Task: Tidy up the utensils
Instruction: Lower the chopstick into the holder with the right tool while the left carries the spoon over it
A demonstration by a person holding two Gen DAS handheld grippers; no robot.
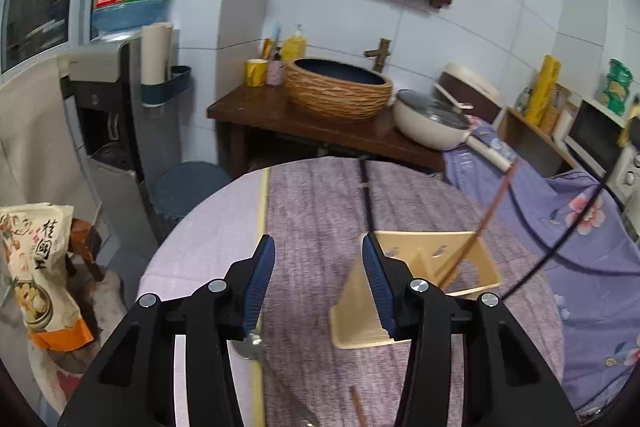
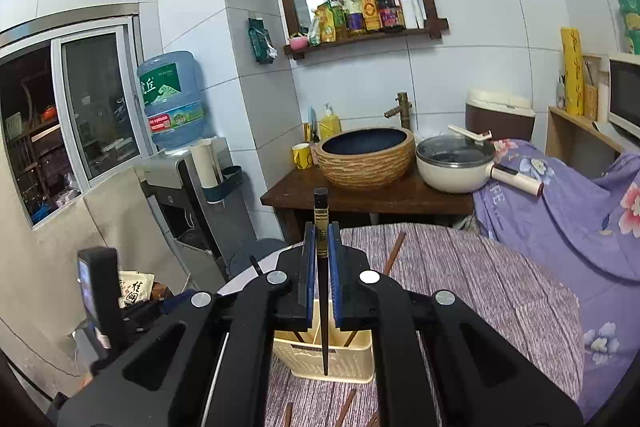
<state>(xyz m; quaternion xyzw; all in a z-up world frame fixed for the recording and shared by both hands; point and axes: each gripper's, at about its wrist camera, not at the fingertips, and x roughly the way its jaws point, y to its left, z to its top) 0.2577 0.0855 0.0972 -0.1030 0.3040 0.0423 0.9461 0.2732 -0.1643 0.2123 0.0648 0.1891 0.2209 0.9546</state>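
The right hand-held gripper [image 2: 321,239] is clamped on a black chopstick [image 2: 321,267], its blue pads pressing both sides just below the gold band. The chopstick stands nearly upright, long axis running twelve to six o'clock in the right wrist view: its squared butt end points up at twelve, and its tapered tip hangs down at six, in front of the ribbed wall of the beige utensil holder [image 2: 332,359]. That holder sits on the table [image 2: 460,287], which is covered in a purple striped cloth, and reddish-brown chopsticks already lean inside it. More brown chopsticks [image 2: 347,405] lie loose on the cloth near the lower edge. The left hand-held gripper [image 1: 319,259] is spread wide with nothing between its pads, hovering over the cloth. In the left wrist view the holder [image 1: 472,267] lies at about three o'clock from it, with a brown chopstick [image 1: 486,219] leaning out toward one o'clock.
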